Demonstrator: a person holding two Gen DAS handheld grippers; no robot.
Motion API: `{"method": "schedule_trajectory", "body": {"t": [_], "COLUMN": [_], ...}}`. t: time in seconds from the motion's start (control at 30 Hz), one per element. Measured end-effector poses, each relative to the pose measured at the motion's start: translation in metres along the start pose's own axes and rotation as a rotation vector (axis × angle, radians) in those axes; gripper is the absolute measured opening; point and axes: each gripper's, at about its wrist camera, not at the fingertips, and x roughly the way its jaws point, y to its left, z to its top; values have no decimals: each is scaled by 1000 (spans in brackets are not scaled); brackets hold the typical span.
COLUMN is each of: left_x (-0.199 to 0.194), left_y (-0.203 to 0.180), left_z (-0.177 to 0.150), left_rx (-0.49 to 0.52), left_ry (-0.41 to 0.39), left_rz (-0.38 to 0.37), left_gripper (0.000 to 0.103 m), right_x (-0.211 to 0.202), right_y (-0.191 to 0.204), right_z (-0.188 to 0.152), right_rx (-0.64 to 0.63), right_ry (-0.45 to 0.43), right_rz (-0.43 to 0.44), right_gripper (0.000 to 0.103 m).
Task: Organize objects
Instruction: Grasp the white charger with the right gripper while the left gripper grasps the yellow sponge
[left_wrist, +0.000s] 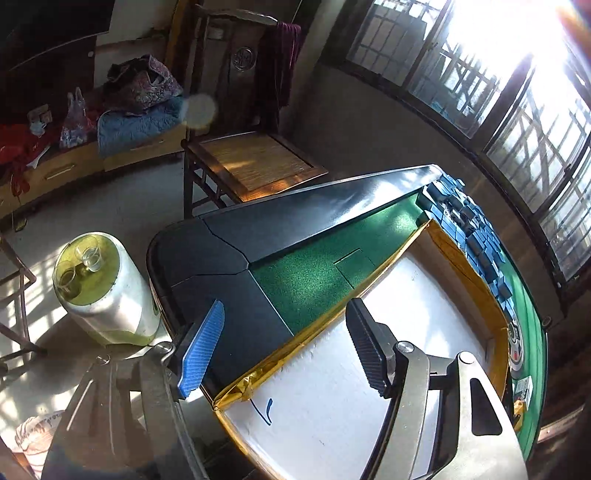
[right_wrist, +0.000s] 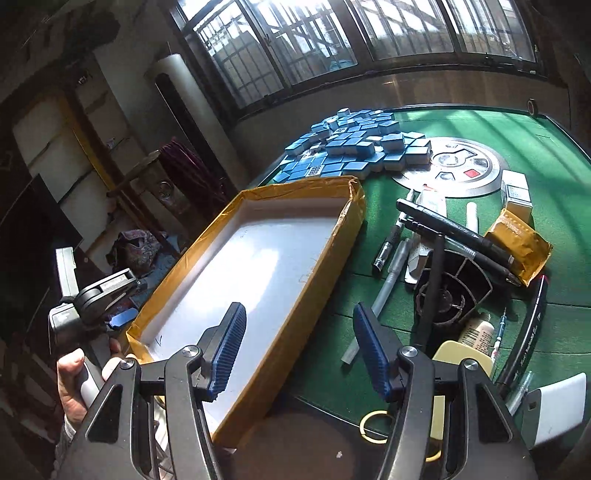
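Note:
A shallow cardboard box (right_wrist: 354, 206) with yellow-taped walls and a bare white floor lies on the green table (right_wrist: 535, 147). In the left wrist view my left gripper (left_wrist: 286, 330) stands open over the box's near corner (left_wrist: 240, 384), nothing between its fingers. My right gripper (right_wrist: 299, 325) is open too, hovering above the box's right wall, empty. Right of it lie pens (right_wrist: 458, 229), a white marker (right_wrist: 384, 291), a black fan-shaped holder (right_wrist: 454, 291), a tan padded packet (right_wrist: 517, 247) and a small bottle (right_wrist: 480, 328). The left gripper body (right_wrist: 99, 295) and a hand (right_wrist: 74, 380) show at the left.
A heap of blue mahjong tiles (right_wrist: 351, 144) sits behind the box, beside the table's round metal centre plate (right_wrist: 454, 166). A small white carton (right_wrist: 515, 192) stands near it. Off the table stand a wooden chair (left_wrist: 255, 158) and a white-green stool with glasses (left_wrist: 99, 280).

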Motion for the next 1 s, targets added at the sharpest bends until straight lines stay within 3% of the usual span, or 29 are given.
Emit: {"method": "schedule_trajectory", "body": {"t": [0.13,0.2,0.27,0.4,0.47,0.6,0.7,0.93,1.0], "left_x": [-79,-115,-131,-127,-118,-103,-94,-93,-90], "left_y": [-49,-84,-121,-183,-199,-220,-218,-220,-223], "left_z": [-13,-24,-42,-92,-117,-150,-169,-170,-171], "left_rx": [178,280,406,630,704,797,808,838,839], "left_ry": [-218,-257,-193,141,223,306,322,313,326], "left_rz": [66,15,-99,-370,-435,-432,-438,-407,-399], "left_gripper": [68,69,77,77,77,77,77,77,77], "right_x": [-26,-40,-49,-66,-75,-88,-89,-67,-61], "right_y": [-22,-34,-44,-61,-71,-90,-106,-125,-121], "right_z": [-17,-25,-29,-34,-37,-42,-42,-49,-53], "right_rx": [-13,-7,-6,8,13,15,29,65,35], "right_ry": [38,44,53,55,44,30,30,95,97], "right_rz": [-46,-72,-98,-165,-197,-311,-360,-336,-363], "right_gripper": [55,55,55,55,55,55,55,57,57]}}
